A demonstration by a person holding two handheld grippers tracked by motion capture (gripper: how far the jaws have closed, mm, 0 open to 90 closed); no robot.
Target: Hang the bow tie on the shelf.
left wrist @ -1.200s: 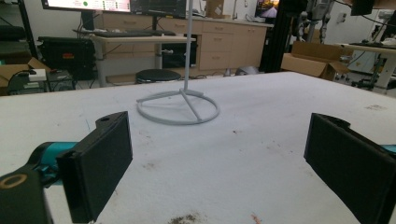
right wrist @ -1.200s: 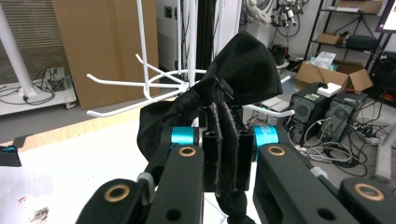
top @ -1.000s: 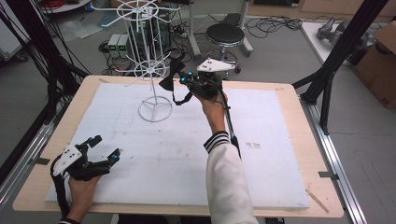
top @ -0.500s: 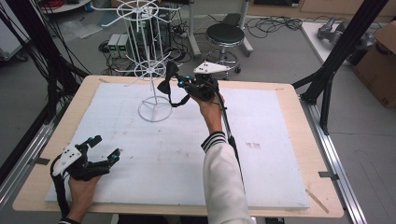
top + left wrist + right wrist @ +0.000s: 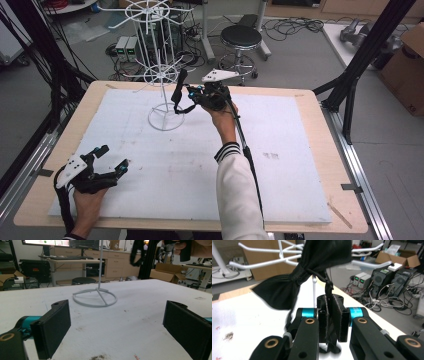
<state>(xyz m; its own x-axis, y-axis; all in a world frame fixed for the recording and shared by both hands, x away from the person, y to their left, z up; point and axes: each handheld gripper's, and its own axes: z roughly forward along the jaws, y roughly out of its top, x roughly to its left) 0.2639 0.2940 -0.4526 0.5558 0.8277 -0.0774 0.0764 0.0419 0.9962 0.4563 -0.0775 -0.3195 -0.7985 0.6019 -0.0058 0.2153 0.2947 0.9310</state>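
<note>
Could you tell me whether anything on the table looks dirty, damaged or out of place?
Only small dark smudges mark the white table mat, one at. The wire rack stands upright, and the black bow tie hangs from the right gripper beside it.

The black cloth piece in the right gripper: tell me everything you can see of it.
The black cloth piece looks like soft matte fabric, gathered and knotted at its middle like a bow, with pleats fanning out to a lobe on each side. A thin black strap runs down from the knot and is pinched between the shut jaws of the right gripper. It hangs above the table beside the white wire rack, close to its arms.
</note>
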